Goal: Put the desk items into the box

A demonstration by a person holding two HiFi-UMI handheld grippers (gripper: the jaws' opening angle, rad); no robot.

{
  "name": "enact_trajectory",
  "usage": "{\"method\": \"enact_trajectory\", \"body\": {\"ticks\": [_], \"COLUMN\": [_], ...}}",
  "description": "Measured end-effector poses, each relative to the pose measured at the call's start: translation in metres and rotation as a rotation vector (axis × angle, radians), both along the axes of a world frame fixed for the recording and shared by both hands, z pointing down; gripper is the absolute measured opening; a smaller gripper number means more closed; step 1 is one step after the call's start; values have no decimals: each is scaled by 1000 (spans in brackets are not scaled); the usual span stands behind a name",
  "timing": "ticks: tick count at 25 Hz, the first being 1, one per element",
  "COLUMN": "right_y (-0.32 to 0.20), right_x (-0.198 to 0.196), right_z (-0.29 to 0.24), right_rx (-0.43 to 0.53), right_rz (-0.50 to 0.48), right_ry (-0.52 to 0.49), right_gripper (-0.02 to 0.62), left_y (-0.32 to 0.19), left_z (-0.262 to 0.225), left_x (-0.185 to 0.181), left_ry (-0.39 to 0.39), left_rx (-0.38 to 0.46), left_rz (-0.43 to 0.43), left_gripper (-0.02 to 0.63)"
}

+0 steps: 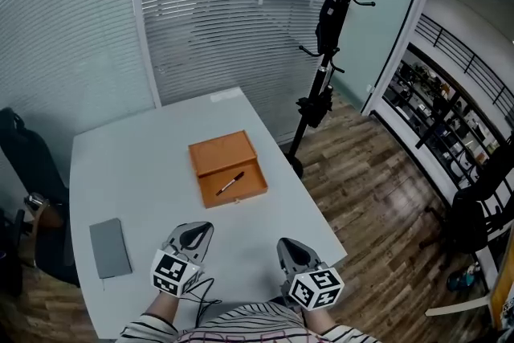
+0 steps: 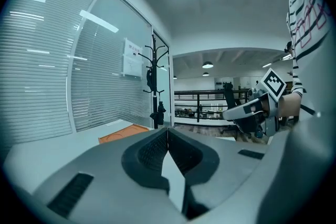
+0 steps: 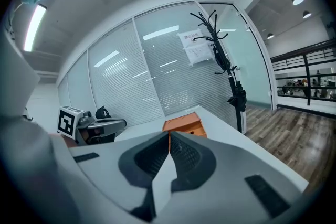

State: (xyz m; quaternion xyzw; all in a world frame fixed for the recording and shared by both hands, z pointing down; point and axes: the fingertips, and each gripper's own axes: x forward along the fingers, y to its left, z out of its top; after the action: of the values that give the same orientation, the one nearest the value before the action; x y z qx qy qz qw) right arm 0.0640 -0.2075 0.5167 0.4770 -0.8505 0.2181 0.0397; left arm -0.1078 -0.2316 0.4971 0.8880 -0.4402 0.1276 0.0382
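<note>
Pen is in the open orange box mid-desk, grey notebook waits at its 8 o'clock, so approx. half done, w/ left gripper & right gripper both pressed together, empty, at 6 o'clock.

box orange | pen dark | notebook grey | table pale grey | sleeve — white, dark stripes | floor brown wood-grain

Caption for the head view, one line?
Left tool and right tool, shut and empty, over the table's near edge; pen in the open box, grey pad outside it.
</note>
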Motion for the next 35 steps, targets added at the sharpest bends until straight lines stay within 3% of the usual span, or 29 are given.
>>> {"method": "enact_trajectory", "body": {"ticks": [9, 15, 35], "right_y": [12, 14, 17], "right_x": [-10, -14, -13], "right_z": [-2, 2, 1], "right_rx": [30, 40, 46], "right_rz": [-22, -47, -77], "right_ry": [42, 96, 105], "right_gripper": [26, 25, 25], "left_y": [38, 52, 64], "left_z": [10, 20, 27], "left_x": [-13, -18, -14], "left_ry": [79, 87, 93], "left_rx": [-7, -19, -56], "left_rz": [-66, -98, -138], "left_gripper": [25, 25, 23]}}
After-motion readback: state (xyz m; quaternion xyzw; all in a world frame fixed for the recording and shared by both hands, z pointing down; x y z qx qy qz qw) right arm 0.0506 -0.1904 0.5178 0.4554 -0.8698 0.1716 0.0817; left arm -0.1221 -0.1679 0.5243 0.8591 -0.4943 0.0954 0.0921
